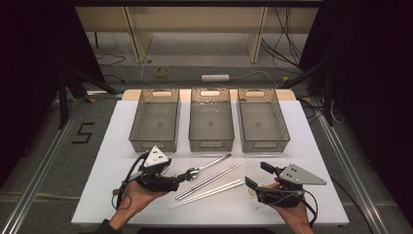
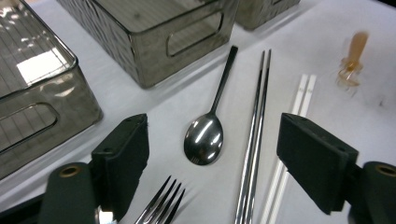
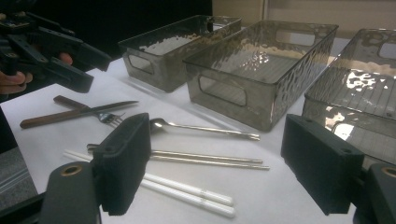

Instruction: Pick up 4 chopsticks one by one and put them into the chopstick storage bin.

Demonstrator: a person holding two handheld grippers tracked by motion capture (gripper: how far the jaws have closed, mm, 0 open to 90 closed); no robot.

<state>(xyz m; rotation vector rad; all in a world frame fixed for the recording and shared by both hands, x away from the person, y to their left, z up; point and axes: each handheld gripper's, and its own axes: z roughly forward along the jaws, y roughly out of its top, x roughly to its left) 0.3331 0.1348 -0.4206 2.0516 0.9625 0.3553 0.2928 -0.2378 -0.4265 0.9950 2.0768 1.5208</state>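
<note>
The left gripper hovers released over the tabletop, a spoon lying between its parted jaws, a fork just beneath. The right gripper is equally released, white chopsticks before it.

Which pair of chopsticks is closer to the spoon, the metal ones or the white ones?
The metal chopsticks: they lie right beside the spoon, while the white chopsticks lie beyond them, on the far side.
</note>
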